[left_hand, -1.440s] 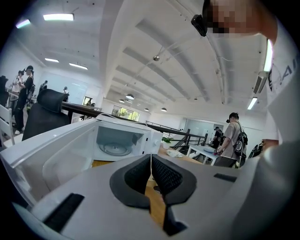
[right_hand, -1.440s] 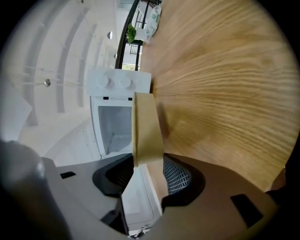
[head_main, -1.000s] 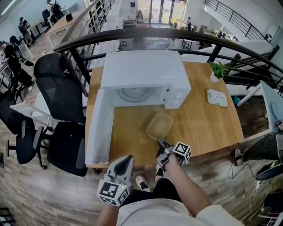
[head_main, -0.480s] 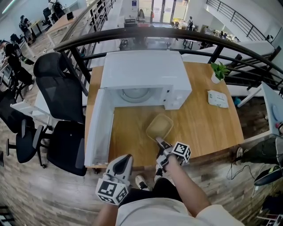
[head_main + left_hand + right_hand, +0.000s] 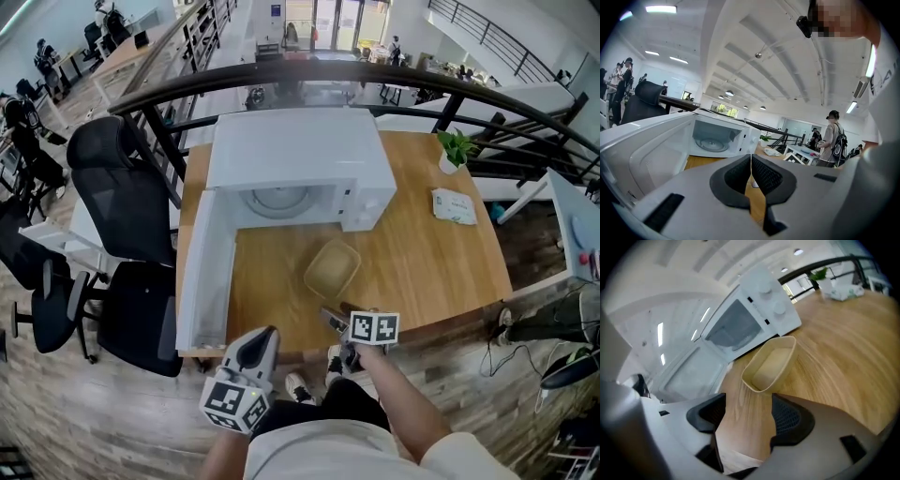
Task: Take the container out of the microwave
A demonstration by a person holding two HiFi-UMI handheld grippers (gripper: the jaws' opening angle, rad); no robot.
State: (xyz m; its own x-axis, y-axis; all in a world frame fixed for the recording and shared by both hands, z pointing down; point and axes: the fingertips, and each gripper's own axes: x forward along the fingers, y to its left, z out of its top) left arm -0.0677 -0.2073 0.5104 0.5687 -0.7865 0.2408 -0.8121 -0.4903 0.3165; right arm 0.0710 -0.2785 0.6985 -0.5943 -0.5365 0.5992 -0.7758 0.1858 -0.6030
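- Out of the microwave [image 5: 295, 155] and down on the table [image 5: 441, 272]: the container [image 5: 331, 269], tan, empty, upright, just ahead of the right gripper [image 5: 330, 319] and clear of its tips.
- Right gripper [image 5: 747, 416]: opening, jaws spread wide, gripping nothing — only bare wood between the pads, with the near end of the container [image 5: 769, 364] just past them.
- Left gripper [image 5: 751, 176]: closed, pads pressed together, empty.
- Left gripper [image 5: 262, 339] at the near table edge, beside the right one, farther from the container.
- Beyond the container from the right gripper: the microwave's open cavity.
- Door [image 5: 202, 281] swung out along the left gripper's outer side, reaching almost to the near edge.
- Right of the right gripper: open tabletop out to the edge — far beyond it, a potted plant [image 5: 453, 150] and a white packet [image 5: 457, 206].
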